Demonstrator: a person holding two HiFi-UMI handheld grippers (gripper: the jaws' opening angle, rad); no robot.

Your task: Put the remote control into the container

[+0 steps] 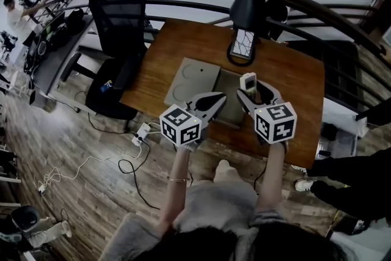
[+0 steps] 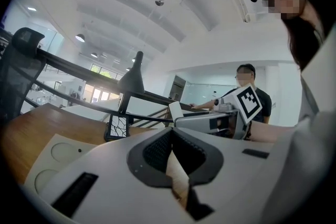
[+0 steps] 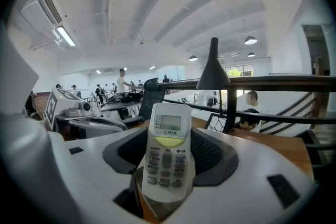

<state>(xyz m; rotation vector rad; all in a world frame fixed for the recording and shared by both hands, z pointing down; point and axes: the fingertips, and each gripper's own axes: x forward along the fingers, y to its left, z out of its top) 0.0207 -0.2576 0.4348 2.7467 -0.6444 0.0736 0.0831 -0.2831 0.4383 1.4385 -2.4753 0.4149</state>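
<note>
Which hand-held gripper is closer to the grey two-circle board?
Left: left hand-held gripper by the near edge of the board; right hand-held gripper, holding the remote, farther right.

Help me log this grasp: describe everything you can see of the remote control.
The remote control is a white plastic handset, air-conditioner style: small grey screen on top, a yellow-green button beneath, then rows of grey keys. It stands upright, keys toward the camera, its lower sides clamped between the dark fingers of the right gripper, held above the wooden table. Nothing else touches it.
</note>
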